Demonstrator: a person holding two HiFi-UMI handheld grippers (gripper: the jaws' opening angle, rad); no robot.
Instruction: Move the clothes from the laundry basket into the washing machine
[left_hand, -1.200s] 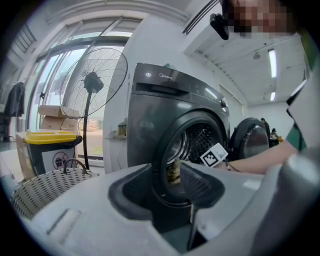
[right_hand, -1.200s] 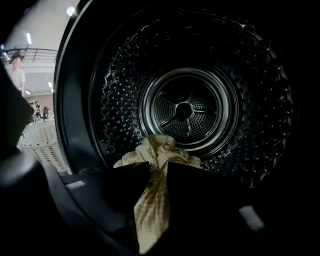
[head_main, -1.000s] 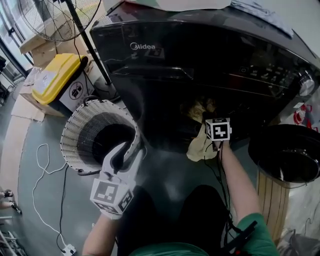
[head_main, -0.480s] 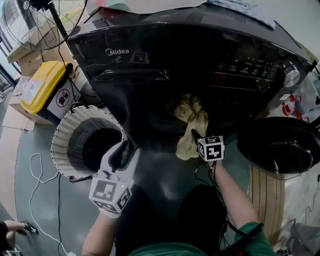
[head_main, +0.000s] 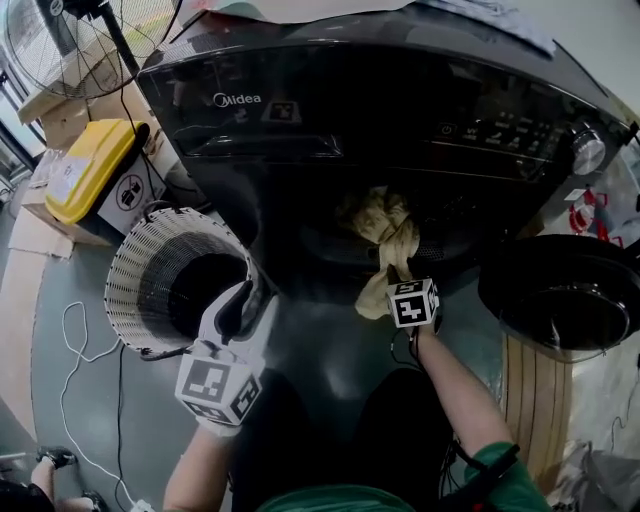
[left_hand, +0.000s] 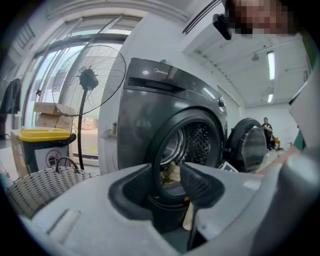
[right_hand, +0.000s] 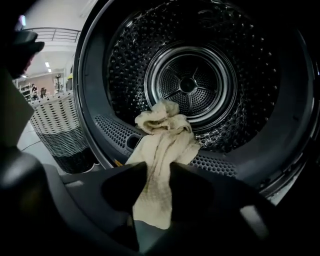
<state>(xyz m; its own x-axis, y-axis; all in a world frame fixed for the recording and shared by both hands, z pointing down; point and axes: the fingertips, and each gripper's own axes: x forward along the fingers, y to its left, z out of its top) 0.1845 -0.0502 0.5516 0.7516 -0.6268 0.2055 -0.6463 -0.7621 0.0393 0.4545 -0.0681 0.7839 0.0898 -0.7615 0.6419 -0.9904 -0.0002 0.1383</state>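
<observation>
A beige cloth (head_main: 385, 235) lies bunched on the lip of the black washing machine (head_main: 330, 110) and hangs down its front. In the right gripper view the cloth (right_hand: 160, 145) runs from the drum (right_hand: 187, 85) down between my jaws. My right gripper (head_main: 400, 285) is at the hanging lower end, its jaws closing with the cloth (right_hand: 155, 200) filling the gap. My left gripper (head_main: 245, 300) hovers open and empty by the white wicker laundry basket (head_main: 150, 270), whose inside looks dark. The left gripper (left_hand: 167, 172) faces the machine's opening.
The round machine door (head_main: 560, 295) stands swung open at the right. A yellow-lidded bin (head_main: 85, 170) and a standing fan (head_main: 70, 30) are behind the basket. A white cable (head_main: 75, 320) lies on the floor at the left. The person's dark-trousered knees (head_main: 330, 430) are below.
My right gripper has drawn back and down from the drum opening to the cloth's hanging end. The cloth now drapes further over the lip. The left gripper stays by the basket.
</observation>
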